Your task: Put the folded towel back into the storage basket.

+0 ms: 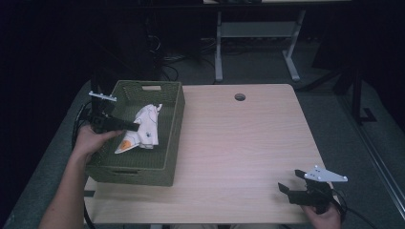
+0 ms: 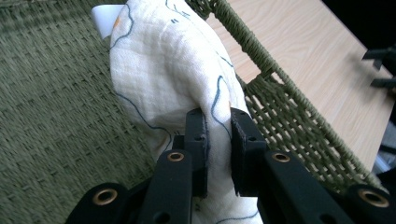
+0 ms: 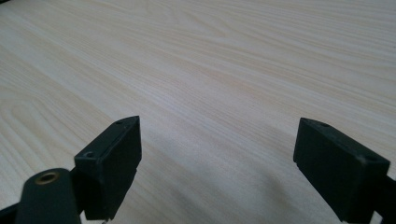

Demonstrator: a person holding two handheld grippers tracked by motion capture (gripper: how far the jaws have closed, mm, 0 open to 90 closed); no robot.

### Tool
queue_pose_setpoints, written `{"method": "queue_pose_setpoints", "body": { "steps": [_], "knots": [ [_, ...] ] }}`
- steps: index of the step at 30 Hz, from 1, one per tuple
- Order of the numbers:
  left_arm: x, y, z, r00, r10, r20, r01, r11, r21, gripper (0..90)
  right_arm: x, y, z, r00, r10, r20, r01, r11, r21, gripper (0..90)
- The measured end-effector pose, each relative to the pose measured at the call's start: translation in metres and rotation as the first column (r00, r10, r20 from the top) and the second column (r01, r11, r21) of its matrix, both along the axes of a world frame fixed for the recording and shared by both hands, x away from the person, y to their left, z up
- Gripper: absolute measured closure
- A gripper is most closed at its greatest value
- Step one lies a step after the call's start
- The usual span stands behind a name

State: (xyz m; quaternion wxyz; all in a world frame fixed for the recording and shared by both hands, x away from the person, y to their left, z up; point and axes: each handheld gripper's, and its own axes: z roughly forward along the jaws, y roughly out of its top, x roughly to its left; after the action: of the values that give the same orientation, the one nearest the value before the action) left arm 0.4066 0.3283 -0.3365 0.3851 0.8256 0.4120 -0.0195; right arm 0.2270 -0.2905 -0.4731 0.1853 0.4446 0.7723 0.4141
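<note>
We have the left hand-held gripper point(image 2: 218, 128) closed on a fold of the white cloth point(image 2: 168, 70); its two black jaws stand narrow and pinch the fabric between them. In the high view this left hand-held gripper point(image 1: 136, 127) reaches from the left wall into the green woven basket point(image 1: 173, 112), and the cloth point(image 1: 144, 128) lies bunched on the basket floor, near the middle. From the left gripper view, the cloth rises just in front of the jaws and leans toward the basket wall point(image 2: 280, 112).

We judge that the step in hand is the placing of the cloth into the basket, and that it is almost finished, because the cloth seems to rest already on the bottom. The next move, we think, calls for opening the jaws so the fabric falls free, and then lifting the hand straight up so no thread catches on the weave.

Our right hand-held gripper point(image 1: 292, 183) rests at the near right corner of the surface point(image 1: 239, 143), well apart from the basket. Its jaws stand wide with nothing between them, above bare wood point(image 3: 210, 70).
</note>
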Motion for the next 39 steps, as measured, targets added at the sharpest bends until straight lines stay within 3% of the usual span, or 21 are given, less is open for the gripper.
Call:
{"method": "queue_pose_setpoints", "body": {
  "steps": [2,5,7,8,12,15,28,39],
  "knots": [
    [0.001,-0.002,0.004,0.9984,-0.04,0.041,0.039,0.9986,0.035,79.1,0.001,0.001,-0.001,1.0,0.002,-0.001,-0.002,1.0,-0.002,14.9],
    [0.005,-0.002,0.008,0.9954,-0.066,0.069,0.062,0.9967,0.052,77.5,0.002,0.003,-0.001,0.9999,0.01,-0.01,-0.01,0.9999,-0.011,14.9],
    [0.009,-0.002,0.007,0.9952,-0.042,0.088,0.036,0.997,0.069,64.7,0.002,0.004,-0.002,0.9999,0.01,-0.012,-0.01,0.9999,-0.014,14.9],
    [0.012,-0.001,0.006,0.9968,-0.025,0.076,0.02,0.9976,0.066,58.0,0.002,0.005,-0.002,0.9999,0.012,-0.011,-0.012,0.9998,-0.014,14.9],
    [0.015,0.002,0.0,0.9993,0.011,0.036,-0.014,0.9957,0.091,53.1,0.002,0.006,-0.002,0.9998,0.017,-0.009,-0.017,0.9997,-0.019,14.9],
    [0.014,0.0,0.0,0.9995,0.008,0.03,-0.011,0.9938,0.11,52.6,0.002,0.006,-0.002,0.9998,0.017,-0.01,-0.017,0.9997,-0.019,14.9],
    [0.006,-0.017,0.003,0.9993,-0.014,0.036,0.009,0.9911,0.133,51.5,0.002,0.009,-0.001,0.9993,0.037,-0.004,-0.037,0.9991,-0.021,14.9],
    [-0.004,-0.017,0.012,0.998,-0.009,0.062,0.003,0.9943,0.107,49.3,0.002,0.01,0.0,0.9993,0.038,-0.005,-0.038,0.9989,-0.025,14.9]
  ]
}}
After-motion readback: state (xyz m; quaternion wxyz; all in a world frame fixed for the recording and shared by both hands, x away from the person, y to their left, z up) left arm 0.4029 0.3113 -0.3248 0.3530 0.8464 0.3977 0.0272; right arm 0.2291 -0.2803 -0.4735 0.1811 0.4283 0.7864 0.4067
